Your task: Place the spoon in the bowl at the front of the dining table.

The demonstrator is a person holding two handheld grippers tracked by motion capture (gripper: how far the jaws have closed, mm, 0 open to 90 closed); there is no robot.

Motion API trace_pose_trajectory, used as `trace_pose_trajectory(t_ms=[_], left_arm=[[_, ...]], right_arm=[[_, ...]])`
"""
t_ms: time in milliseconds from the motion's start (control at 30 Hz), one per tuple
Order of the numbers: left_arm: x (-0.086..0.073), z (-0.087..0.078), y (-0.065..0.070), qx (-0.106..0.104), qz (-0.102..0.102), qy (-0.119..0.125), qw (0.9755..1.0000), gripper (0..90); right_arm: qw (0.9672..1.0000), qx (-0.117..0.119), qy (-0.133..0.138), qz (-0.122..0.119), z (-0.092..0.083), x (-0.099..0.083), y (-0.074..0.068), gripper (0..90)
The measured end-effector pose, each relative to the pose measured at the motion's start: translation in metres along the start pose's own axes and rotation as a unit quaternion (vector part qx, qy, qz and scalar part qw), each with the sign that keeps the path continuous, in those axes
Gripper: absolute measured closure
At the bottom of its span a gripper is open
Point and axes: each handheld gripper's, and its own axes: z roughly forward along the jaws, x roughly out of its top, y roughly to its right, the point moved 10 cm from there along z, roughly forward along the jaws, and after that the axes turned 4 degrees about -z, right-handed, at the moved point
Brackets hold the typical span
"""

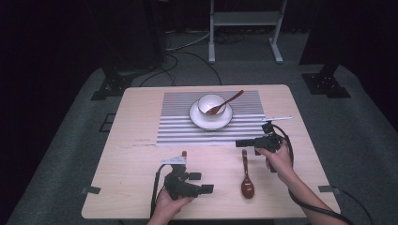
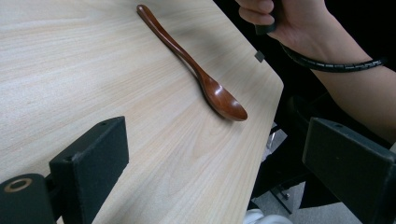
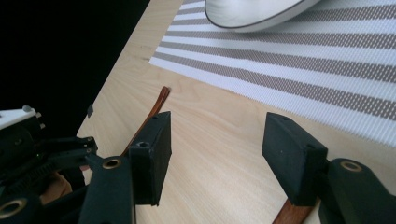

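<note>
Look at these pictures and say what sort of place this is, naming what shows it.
Probably a lab or studio set up for recording, not a home: a small wooden table stands alone on grey carpet, with dark surroundings, cables on the floor and a metal stand behind.

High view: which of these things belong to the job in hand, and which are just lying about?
Job, probably:
- near spoon, on the table by the right gripper, whose jaws are open
- bowl and bowl spoon
- plate
- mat

Lying about:
- white stand
- floor cables
</note>
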Motion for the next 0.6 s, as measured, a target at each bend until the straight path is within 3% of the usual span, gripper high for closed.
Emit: trace_pose_trajectory(t_ms=[333, 600], left_arm=[[0.001, -0.001, -0.001, 0.002, -0.001, 0.003, 1.0, 5.9], [0.001, -0.003, -0.002, 0.005, 0.0, 0.004, 1.0, 5.9]], right_arm=[[1.0, 0.006, -0.002, 0.007, -0.002, -0.014, 0.001, 41.0], [0.9999, 0.013, -0.005, -0.002, -0.002, -0.025, -0.004, 40.6]])
